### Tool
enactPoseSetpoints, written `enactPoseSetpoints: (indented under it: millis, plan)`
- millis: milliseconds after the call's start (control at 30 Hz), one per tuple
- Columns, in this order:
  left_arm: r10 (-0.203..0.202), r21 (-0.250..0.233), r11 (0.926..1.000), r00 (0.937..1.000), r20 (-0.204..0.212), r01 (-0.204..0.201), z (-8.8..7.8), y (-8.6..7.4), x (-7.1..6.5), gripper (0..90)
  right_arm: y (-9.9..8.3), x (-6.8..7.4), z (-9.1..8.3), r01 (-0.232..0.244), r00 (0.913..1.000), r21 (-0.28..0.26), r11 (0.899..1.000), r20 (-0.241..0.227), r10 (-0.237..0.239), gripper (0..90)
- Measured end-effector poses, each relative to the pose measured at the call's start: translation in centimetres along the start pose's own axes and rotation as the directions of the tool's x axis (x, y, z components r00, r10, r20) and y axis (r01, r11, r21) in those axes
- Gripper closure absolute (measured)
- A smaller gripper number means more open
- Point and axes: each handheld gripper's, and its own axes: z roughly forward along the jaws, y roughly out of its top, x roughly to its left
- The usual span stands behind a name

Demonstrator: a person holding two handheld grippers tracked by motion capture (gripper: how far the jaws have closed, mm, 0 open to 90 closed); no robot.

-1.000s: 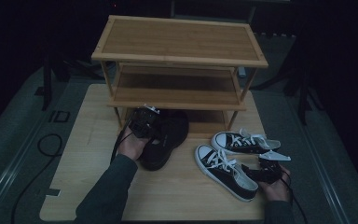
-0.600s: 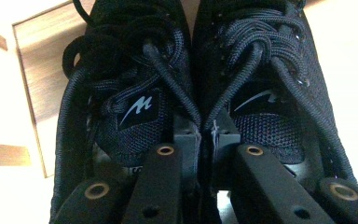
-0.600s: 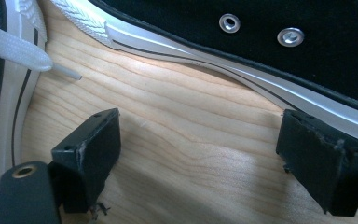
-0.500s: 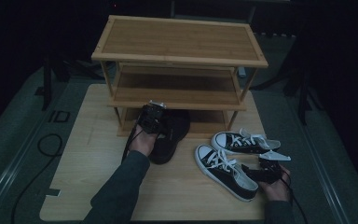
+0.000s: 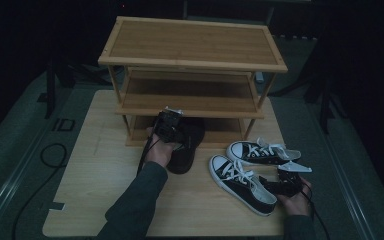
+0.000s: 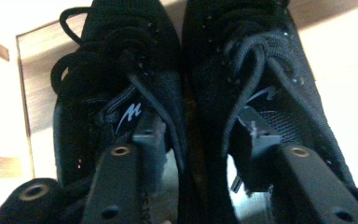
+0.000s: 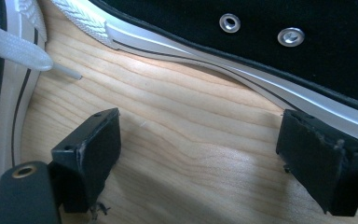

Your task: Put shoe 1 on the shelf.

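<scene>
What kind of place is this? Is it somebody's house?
Probably not a house: it looks like a dim recording room. A wooden board on the floor holds a shoe rack and sneakers, and cables trail across the carpet, with dark stands behind.

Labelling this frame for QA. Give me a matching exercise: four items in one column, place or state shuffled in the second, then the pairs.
Items
1. black sneakers
2. black-and-white canvas shoes
3. left gripper
4. right gripper

Places or states
A. jaws open over bare wood, nothing between them
B. at the front of the bamboo shoe rack, on its lowest shelf
C. on the wooden board, right of the rack
D. jaws just opened, one inside each shoe collar

Pairs: 1-B, 2-C, 3-D, 4-A
</scene>
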Motion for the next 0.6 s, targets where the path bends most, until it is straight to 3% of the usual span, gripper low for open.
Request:
enactPoseSetpoints:
  millis: [133, 433, 567, 600]
  plan:
    - [0.054, 0.005, 0.9985, 0.9981, 0.029, -0.055, -1.1, -0.2, 0.6, 53.4, 0.0, 0.0, 0.0, -0.001, 1.0000, 0.000, 1.000, 0.001, 0.001, 13.9]
    - [0.111, -0.053, 0.9929, 0.9888, 0.099, -0.106, -3.9, -1.4, 1.1, 52.0, 0.0, 0.0, 0.0, -0.001, 1.0000, 0.000, 1.000, 0.002, 0.001, 13.8]
    - [0.150, -0.076, 0.9872, 0.9792, 0.137, -0.140, -5.0, -2.1, 1.4, 53.1, 0.0, 0.0, 0.0, -0.002, 1.0000, 0.000, 1.000, 0.001, 0.002, 13.8]
    - [0.158, -0.085, 0.9857, 0.9744, 0.160, -0.146, -5.3, -2.3, 1.5, 54.1, 0.0, 0.0, 0.0, -0.002, 1.0000, 0.000, 1.000, 0.001, 0.002, 13.8]
